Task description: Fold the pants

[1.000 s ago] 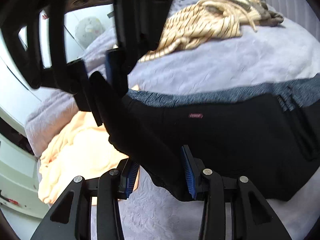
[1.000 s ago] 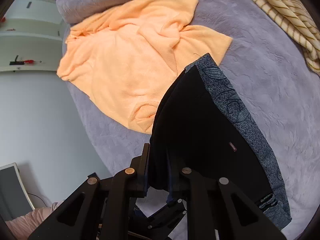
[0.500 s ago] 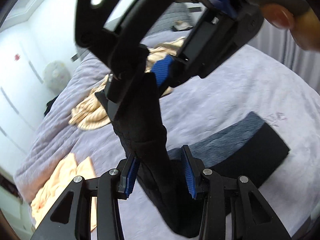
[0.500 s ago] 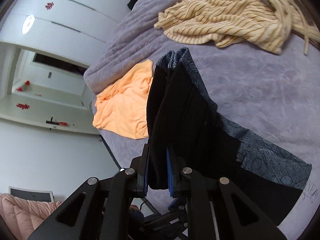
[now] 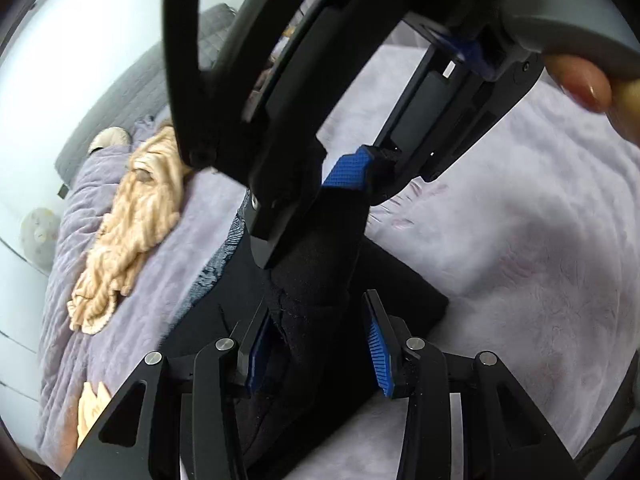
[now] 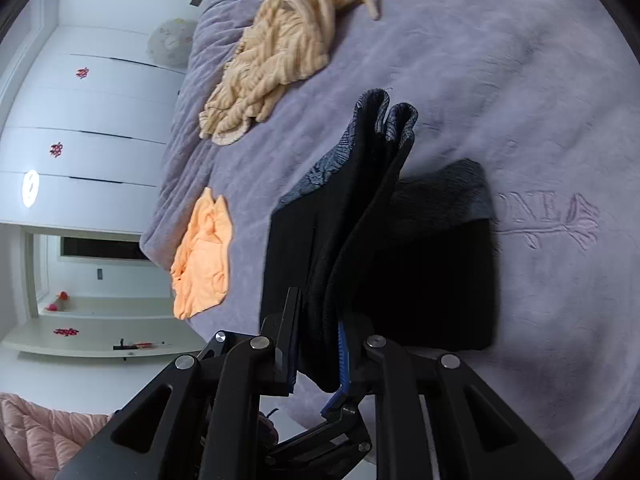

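A lavender bedspread [image 6: 500,80] fills most of both views, with embossed lettering seen at the right of the right wrist frame. On it, at centre frame, the black pants [image 6: 432,264] are found: part lies flat on the spread, grey patterned band at its upper edge, while another part is lifted above it as a bunched, standing fold running up the middle of the frame. A striped cream garment [image 6: 280,56] is heaped in the upper middle of the right view, well apart from the pants, and a smaller orange garment [image 6: 204,252] lies at left centre near the bed's edge.

The right gripper [image 6: 318,356] is seen clamped on the lifted fold, several layers pinched between its pads. The left gripper [image 5: 316,344] has black cloth between its jaws, which stand apart; only the left pad seems touched by fabric, so no firm hold is judged there.

Risk is judged mainly in the uneven grip: if the fold is laid down held at one side only, the free layers may slide or twist, and the edges would be left misaligned. The thick pinch may also slip.
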`<state>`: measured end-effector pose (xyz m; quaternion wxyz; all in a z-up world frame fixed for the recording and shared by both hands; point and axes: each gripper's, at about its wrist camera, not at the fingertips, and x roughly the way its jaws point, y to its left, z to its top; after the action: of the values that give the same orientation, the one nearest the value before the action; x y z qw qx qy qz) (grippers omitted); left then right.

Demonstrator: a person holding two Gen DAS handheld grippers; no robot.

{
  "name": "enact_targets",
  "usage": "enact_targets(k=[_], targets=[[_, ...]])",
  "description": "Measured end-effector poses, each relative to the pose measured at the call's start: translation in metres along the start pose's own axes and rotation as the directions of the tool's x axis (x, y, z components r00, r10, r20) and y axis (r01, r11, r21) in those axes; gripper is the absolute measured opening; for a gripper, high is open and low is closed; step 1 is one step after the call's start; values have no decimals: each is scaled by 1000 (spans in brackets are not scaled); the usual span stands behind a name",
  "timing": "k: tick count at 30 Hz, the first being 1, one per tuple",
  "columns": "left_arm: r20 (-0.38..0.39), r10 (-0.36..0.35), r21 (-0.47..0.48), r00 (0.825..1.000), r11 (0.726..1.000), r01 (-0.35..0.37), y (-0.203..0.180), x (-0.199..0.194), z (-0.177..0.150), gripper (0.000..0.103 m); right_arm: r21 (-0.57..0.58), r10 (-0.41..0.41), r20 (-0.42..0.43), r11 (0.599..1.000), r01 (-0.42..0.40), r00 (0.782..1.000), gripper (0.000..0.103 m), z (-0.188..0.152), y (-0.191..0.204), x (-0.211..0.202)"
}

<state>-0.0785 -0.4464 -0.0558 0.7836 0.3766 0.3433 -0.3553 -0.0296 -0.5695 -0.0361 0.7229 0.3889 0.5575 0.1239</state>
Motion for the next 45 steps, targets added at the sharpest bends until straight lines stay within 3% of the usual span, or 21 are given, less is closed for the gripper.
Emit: enact_targets(k=[3,7,8,10,15,19,22,24,27,29,32,34,37,40,41,43,45], targets=[[-46,-7,22,999,1000,8,-19,20,-3,43,66,-24,-13,998,25,1000,18,-3,-39,19],[-64,-18,58,998,998,21,-34,24,-11,45,162,22,-9,987,-21,1000,19,-13,-83,32],[-69,-32,61,997,998,36,-34,23,-12,48,185,26,-18,983,-22,1000,21,-17,-93,37],[-80,-49,61,996,997,54,-32,15,-15,67,223,19,-23,975,-14,1000,31,-23,-103,41],[-59,-85,-8,995,996,85,-1,-18,-30,67,243,-49,1,969,48,999,36,-34,-101,22],[-109,-31,-141,994,990,15,46,-19,-44,67,201,-153,50,969,141,987,36,-49,-85,-2],[-191,-29,-284,981,958,-27,87,-2,-56,67,168,-167,117,975,146,979,36,-57,-70,-19],[-263,-58,-362,963,931,-42,112,21,-68,67,144,-157,151,980,136,976,36,-54,-56,-22],[-321,-102,-437,941,898,-52,120,43,-89,85,127,-143,155,984,123,978,36,-45,-42,-6],[-324,-123,-454,938,890,-40,117,49,-98,85,131,-140,129,984,123,982,36,-42,-38,14],[-326,-145,-456,934,890,-20,114,43,-98,85,145,-245,35,961,237,969,36,-49,-44,53],[-302,-140,-465,943,885,-18,123,33,-94,85,155,-275,34,951,266,961,36,-59,-51,60],[-268,-120,-545,956,837,-48,149,25,-94,85,206,-246,49,951,231,968,36,-67,-62,55],[-318,-149,-636,936,766,-94,179,45,-102,85,229,-277,-13,935,272,961,39,-73,-71,66],[-331,-172,-650,928,754,-92,184,54,-106,85,242,-289,-23,927,286,957,50,-77,-73,69],[-343,-212,-667,915,740,-78,183,66,-114,89,258,-271,2,930,262,963,51,-84,-74,70],[-357,-188,-657,915,746,-103,177,67,-118,94,251,-271,18,933,258,962,54,-87,-71,70]])
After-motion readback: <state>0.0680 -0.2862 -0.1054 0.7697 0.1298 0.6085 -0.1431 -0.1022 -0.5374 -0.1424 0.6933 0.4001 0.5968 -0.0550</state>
